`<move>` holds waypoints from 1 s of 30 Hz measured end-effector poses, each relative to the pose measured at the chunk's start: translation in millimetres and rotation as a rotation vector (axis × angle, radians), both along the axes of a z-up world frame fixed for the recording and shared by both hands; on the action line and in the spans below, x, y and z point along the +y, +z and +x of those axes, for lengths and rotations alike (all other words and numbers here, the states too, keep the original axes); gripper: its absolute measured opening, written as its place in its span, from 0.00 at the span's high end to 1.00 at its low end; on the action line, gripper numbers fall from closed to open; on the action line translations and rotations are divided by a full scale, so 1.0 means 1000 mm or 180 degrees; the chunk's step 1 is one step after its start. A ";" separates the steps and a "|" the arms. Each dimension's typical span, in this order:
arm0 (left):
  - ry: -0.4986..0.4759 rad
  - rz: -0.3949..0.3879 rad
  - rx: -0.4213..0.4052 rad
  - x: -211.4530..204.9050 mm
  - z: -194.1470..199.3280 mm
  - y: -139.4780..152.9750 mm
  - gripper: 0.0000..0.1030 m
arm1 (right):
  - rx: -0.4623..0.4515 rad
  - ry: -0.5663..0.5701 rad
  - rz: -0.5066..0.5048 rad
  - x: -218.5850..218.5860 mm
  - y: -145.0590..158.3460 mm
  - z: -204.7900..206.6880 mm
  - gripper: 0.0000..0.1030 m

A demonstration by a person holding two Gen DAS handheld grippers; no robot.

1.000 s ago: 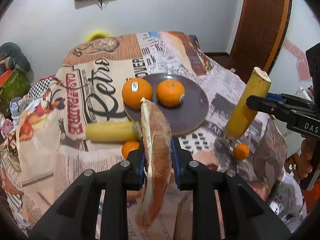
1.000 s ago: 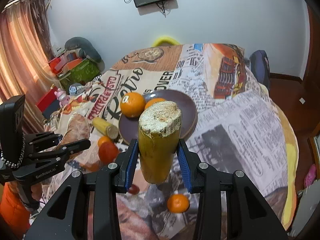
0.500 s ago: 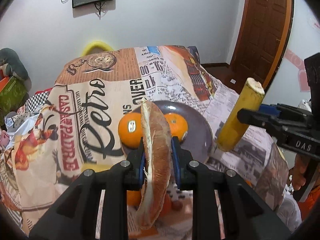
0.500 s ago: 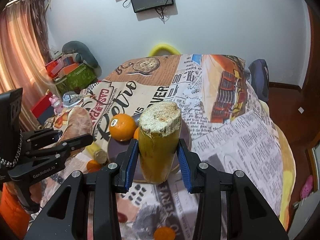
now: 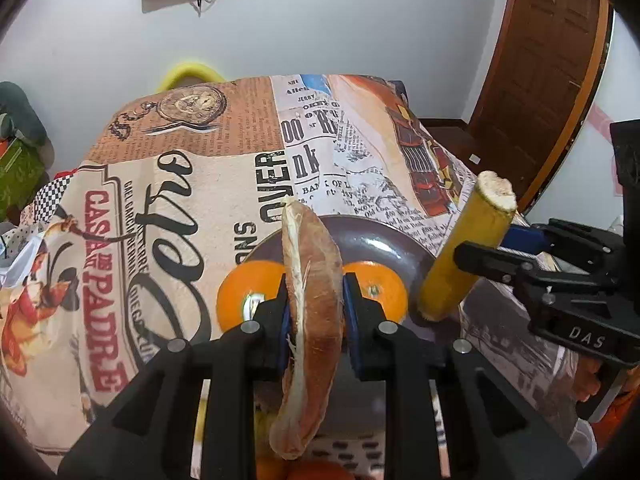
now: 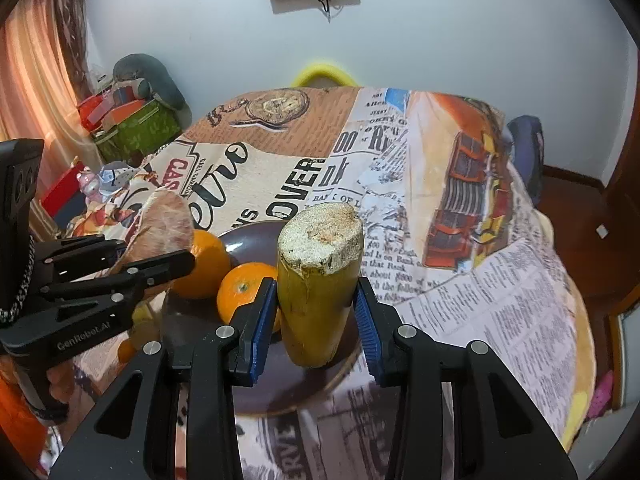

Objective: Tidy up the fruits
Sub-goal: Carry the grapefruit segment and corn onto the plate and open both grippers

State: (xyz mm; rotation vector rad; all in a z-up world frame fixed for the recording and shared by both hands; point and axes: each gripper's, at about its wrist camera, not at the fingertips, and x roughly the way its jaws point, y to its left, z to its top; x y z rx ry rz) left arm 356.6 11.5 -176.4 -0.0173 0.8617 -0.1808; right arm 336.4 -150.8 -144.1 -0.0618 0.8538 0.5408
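My left gripper [image 5: 314, 308] is shut on a brown fruit wedge [image 5: 312, 304] held upright above the near edge of the dark plate [image 5: 384, 240]. Two oranges [image 5: 250, 296] [image 5: 376, 286] lie on the plate behind it. My right gripper [image 6: 316, 312] is shut on a yellow cut stalk piece [image 6: 318, 280], its lower end low over the plate [image 6: 248, 240]. It also shows in the left wrist view [image 5: 464, 252], tilted at the plate's right rim. The left gripper with the wedge [image 6: 160, 228] shows at the left of the right wrist view.
The table wears a newspaper-print cloth [image 5: 192, 184]. More small orange fruit [image 5: 304, 472] and a yellow piece [image 6: 140, 320] lie on the cloth near the plate's front. A yellow chair back [image 6: 324, 74] stands behind the table, a wooden door [image 5: 548, 60] at right.
Both grippers have moved forward and down toward the plate with their loads. The stalk's lower end now hangs low over the plate; the wedge is over its near edge.
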 end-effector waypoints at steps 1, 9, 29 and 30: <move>0.0000 -0.0006 0.0004 -0.001 0.004 -0.001 0.78 | 0.0007 0.0000 -0.0011 0.001 -0.002 0.003 0.65; 0.0010 0.0031 0.0048 -0.005 0.027 -0.009 0.78 | -0.0036 0.0091 -0.0125 0.017 -0.009 0.019 0.65; 0.0105 0.0085 -0.0085 0.002 0.017 0.007 0.56 | 0.0359 0.0199 -0.0185 0.027 -0.036 0.041 0.65; 0.0113 0.0098 -0.0093 0.003 0.016 0.009 0.56 | 0.0354 0.0180 -0.0193 0.027 -0.036 0.040 0.65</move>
